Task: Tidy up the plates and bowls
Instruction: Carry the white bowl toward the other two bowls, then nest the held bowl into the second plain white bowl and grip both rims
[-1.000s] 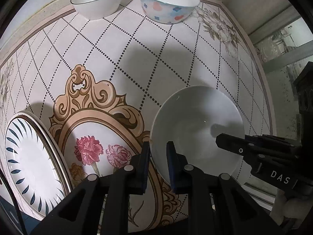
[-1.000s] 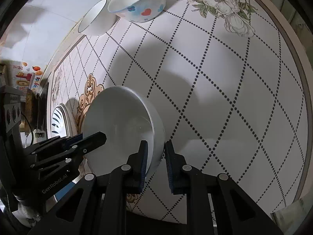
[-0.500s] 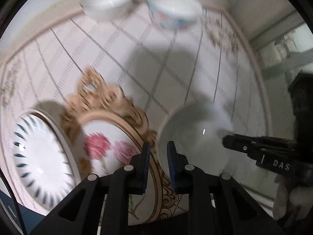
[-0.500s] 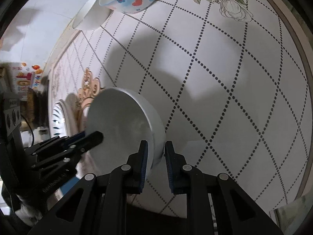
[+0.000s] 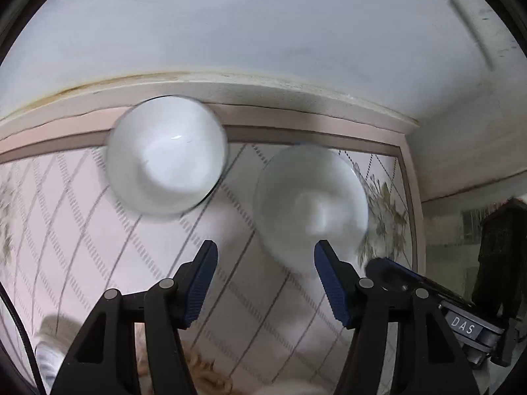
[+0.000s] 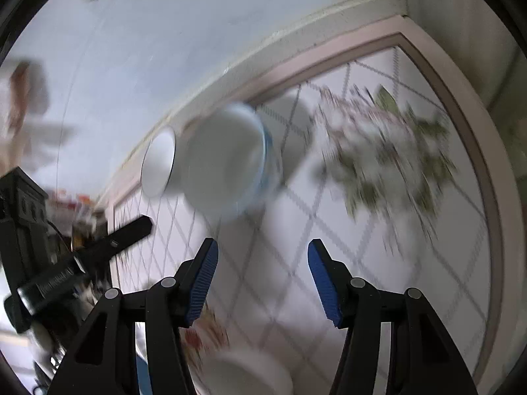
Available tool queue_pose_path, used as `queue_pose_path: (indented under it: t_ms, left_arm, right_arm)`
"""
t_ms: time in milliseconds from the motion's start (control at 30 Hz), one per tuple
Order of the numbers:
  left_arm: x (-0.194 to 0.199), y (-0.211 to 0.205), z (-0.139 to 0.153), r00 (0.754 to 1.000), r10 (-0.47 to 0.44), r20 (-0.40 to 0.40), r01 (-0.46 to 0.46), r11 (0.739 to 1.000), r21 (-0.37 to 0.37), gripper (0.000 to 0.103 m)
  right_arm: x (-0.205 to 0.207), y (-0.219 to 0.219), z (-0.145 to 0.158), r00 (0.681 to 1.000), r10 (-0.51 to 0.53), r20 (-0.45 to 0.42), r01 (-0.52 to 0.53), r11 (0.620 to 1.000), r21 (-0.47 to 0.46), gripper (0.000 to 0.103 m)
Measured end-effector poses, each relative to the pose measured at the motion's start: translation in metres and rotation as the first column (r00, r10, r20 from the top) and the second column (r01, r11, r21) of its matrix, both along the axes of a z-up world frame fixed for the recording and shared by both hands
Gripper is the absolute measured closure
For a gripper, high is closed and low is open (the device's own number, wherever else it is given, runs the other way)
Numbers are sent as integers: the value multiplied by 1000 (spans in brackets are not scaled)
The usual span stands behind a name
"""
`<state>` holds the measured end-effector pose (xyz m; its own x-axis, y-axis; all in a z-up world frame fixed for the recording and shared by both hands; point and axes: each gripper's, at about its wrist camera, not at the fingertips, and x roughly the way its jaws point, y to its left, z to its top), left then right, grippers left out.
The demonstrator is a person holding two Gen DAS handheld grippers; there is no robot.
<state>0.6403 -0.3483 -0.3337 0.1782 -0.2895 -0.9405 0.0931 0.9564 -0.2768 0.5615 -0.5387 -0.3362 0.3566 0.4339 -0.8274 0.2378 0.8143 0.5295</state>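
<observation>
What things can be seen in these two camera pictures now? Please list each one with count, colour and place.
plain white bowl: 1, white with a thin dark rim, at the table's far edge by the wall
patterned bowl: 1, white inside, bluish outside, beside the plain white bowl
third bowl: 1, white, near edge, blurred
table: 1, pale with dotted diamond lines and flower prints
wall: 1, whitish, behind the table
left gripper: 1, black with blue pads, open, holding nothing
right gripper: 1, black with blue pads, open, holding nothing
</observation>
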Motion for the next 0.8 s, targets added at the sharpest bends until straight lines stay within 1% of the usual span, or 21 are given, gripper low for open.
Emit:
queue_pose_path:
  t_ms: [33, 100, 133, 167, 200, 233, 267, 300, 367, 500, 600, 800]
  left_arm:
    - [8, -4, -8, 1000, -1, -8, 1, 1000, 13, 46]
    - [17, -11, -19, 1000, 4, -16, -4, 1000, 26, 61]
    - [20, -13, -24, 1000, 7, -24, -6, 999, 33, 77]
    - [23, -15, -29, 999, 6, -32, -5, 999, 35, 84]
    - [24, -17, -33, 999, 11, -34, -9, 999, 46, 86]
    - [24, -18, -35, 1000, 13, -27, -12, 998, 55, 88]
    - [24, -19, -37, 1000, 11, -17, -9, 998, 65, 89]
    - [20, -21, -36, 1000, 7, -9, -6, 997, 74, 90]
    - [19, -23, -35, 1000, -6, 7, 5, 996, 90, 91]
    - [16, -30, -32, 999, -28, 32, 24, 993, 113, 91]
    - [9, -33, -24, 997, -53, 52, 46, 991, 126, 91]
    - [-17, -24, 1, 995, -85, 55, 80, 992, 95, 91]
  right_arm:
    - [10, 0, -4, 1000, -5, -4, 5, 1000, 0, 43]
    - [29, -2, -13, 1000, -11, -14, 11, 1000, -6, 46]
    - [38, -2, -18, 1000, -8, -23, 8, 1000, -12, 54]
    - [42, -2, -20, 1000, -9, -28, 8, 1000, -17, 61]
    - [48, -2, -24, 999, -8, -31, 7, 1000, -19, 75]
    - [52, -1, -26, 1000, -6, -27, 6, 1000, -14, 81]
    - [54, -1, -27, 1000, -6, -20, 6, 1000, -9, 83]
    - [56, 1, -27, 1000, -2, -8, 2, 1000, -10, 88]
    - [57, 6, -24, 1000, 8, 10, -8, 999, -53, 88]
    - [55, 14, -22, 999, 24, 24, -21, 994, -109, 89]
    - [51, 19, -20, 999, 30, 24, -27, 993, -119, 90]
    - [24, 20, 2, 998, 37, 46, -31, 991, -127, 90]
